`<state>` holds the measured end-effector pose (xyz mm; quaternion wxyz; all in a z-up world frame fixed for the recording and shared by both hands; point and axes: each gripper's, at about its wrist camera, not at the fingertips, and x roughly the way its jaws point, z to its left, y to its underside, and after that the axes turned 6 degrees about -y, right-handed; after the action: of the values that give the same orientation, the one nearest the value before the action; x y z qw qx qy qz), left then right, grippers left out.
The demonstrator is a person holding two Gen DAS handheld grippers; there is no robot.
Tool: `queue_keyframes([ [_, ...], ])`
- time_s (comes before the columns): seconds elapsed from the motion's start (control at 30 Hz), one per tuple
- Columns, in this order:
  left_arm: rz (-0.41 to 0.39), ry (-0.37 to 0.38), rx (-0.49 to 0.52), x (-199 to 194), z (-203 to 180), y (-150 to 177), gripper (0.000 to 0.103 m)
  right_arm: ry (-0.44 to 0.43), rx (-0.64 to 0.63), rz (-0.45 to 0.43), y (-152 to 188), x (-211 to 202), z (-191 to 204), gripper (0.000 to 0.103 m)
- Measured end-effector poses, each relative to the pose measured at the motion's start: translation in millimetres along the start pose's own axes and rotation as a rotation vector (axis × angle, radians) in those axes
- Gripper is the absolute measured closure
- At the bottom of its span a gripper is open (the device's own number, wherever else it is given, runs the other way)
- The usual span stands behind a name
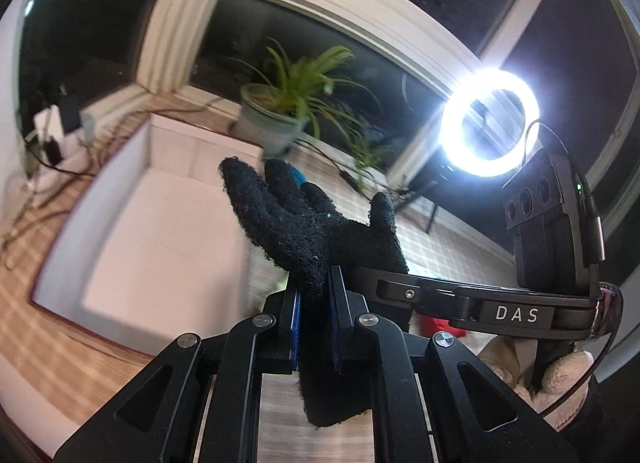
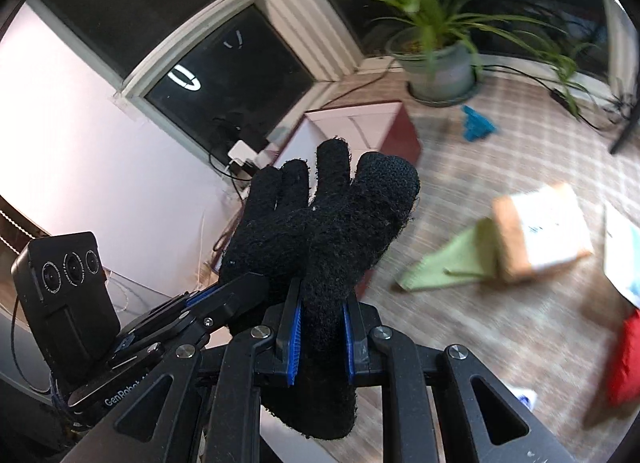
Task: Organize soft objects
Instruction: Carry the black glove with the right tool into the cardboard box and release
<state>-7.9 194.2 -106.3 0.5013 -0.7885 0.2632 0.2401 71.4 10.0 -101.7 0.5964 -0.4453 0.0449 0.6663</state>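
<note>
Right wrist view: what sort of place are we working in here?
Probably a home room at night, by a bay window: dark window panes in white frames, a potted green spider plant on the sill, and a bright ring light on a stand.

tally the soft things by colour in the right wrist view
black glove, pinched by left claw and right claw: 1 (maybe a pair, cannot tell)
blue cloth: 1
green cloth: 1
red cloth: 1
total: 4
</note>
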Motion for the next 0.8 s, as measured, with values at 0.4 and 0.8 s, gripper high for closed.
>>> queue_keyframes([
  [0.4, 0.005, -0.114, -0.026, 13, 68, -24, 0.093, -0.007, -0.051, 0.039, -41, 90, 44, 0.088],
  [0.8, 0.042, -0.14, -0.039, 28, 97, -26, 0.093, 0.026, -0.038, 0.08, -49, 137, 46, 0.088],
])
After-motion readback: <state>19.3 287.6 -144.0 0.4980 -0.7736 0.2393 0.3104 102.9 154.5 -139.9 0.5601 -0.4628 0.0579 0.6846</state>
